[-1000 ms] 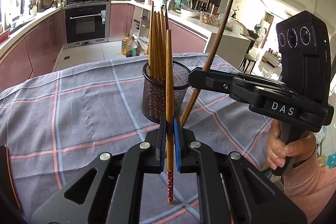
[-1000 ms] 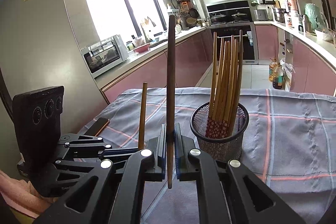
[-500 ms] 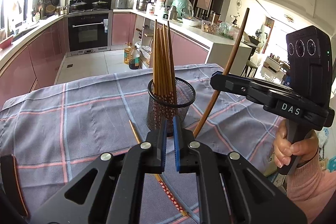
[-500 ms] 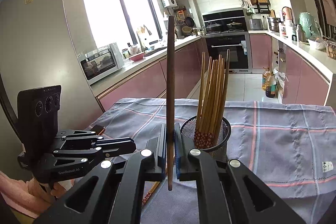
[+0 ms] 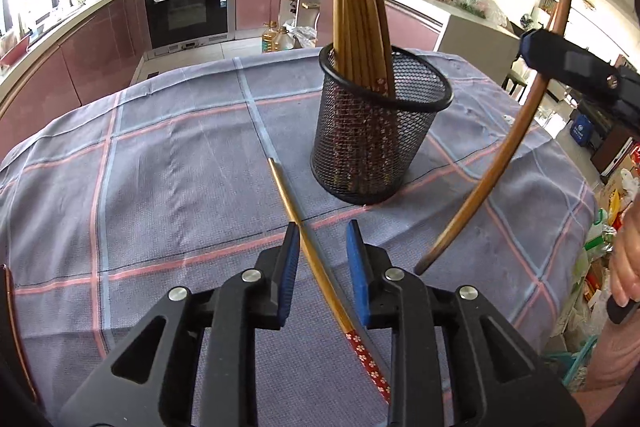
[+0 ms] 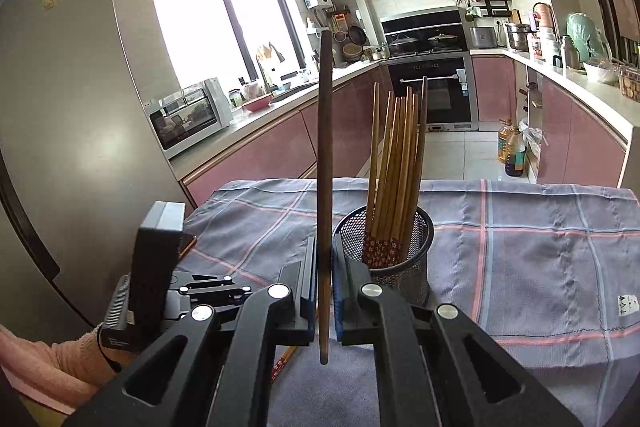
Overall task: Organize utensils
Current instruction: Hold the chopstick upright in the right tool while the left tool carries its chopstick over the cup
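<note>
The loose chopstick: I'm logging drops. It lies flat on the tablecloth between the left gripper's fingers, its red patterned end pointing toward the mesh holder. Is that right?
Not quite. In the left wrist view the loose chopstick does lie on the tablecloth between the left gripper's opening fingers, but its red patterned end points toward the camera; the plain tip points toward the mesh holder.

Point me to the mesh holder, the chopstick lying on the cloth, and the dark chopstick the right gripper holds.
mesh holder (image 5: 376,143), left wrist view, front wall.
chopstick lying on the cloth (image 5: 316,263), left wrist view, mid shaft.
dark chopstick (image 6: 325,155), right wrist view, upper shaft.
</note>
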Available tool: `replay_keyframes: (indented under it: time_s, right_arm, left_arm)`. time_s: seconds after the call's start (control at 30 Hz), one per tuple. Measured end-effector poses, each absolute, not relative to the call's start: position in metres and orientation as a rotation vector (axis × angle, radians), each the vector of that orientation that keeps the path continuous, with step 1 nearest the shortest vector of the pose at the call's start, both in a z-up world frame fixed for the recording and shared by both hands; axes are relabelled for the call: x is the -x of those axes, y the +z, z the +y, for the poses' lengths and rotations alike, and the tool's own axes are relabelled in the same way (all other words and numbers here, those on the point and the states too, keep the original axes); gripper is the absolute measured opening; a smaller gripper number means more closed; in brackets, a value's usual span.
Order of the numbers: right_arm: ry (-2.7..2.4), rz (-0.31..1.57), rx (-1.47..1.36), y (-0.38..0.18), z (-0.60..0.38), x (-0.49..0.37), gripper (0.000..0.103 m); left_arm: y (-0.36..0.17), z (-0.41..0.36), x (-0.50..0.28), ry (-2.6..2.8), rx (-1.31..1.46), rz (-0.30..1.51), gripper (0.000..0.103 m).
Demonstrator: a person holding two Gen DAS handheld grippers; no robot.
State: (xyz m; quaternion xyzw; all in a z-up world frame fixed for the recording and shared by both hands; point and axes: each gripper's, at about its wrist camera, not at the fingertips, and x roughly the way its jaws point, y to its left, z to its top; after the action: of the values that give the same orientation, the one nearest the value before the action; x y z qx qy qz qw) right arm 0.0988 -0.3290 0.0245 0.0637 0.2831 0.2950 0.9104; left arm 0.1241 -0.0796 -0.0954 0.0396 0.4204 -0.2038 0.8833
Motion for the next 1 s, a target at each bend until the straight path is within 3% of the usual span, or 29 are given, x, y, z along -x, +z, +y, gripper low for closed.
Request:
replay_keyframes:
  time_s: [0.3, 0.4, 0.57, 1.0]
  right_arm:
    - [0.616, 0.597, -0.139, 0.019, -0.33, -0.101, 0.006]
    - [0.618, 0.599, -0.14, 0.018, -0.33, -0.101, 0.006]
    - [0.618, 0.6, -0.139, 0.018, -0.33, -0.102, 0.006]
    - [0.62, 0.592, -0.137, 0.018, -0.332, -0.103, 0.006]
  left_arm:
    - [-0.125, -0.091, -0.14, -0.363, -0.149, 0.937, 0.024]
    - [-0.126, -0.094, -0.14, -0.357, -0.159, 0.929, 0.014]
    - [-0.125, -0.093, -0.139, -0.339, -0.137, 0.927, 0.008]
    - [-0.093, -0.073, -0.119, -0.337, -0.073, 0.855, 0.008]
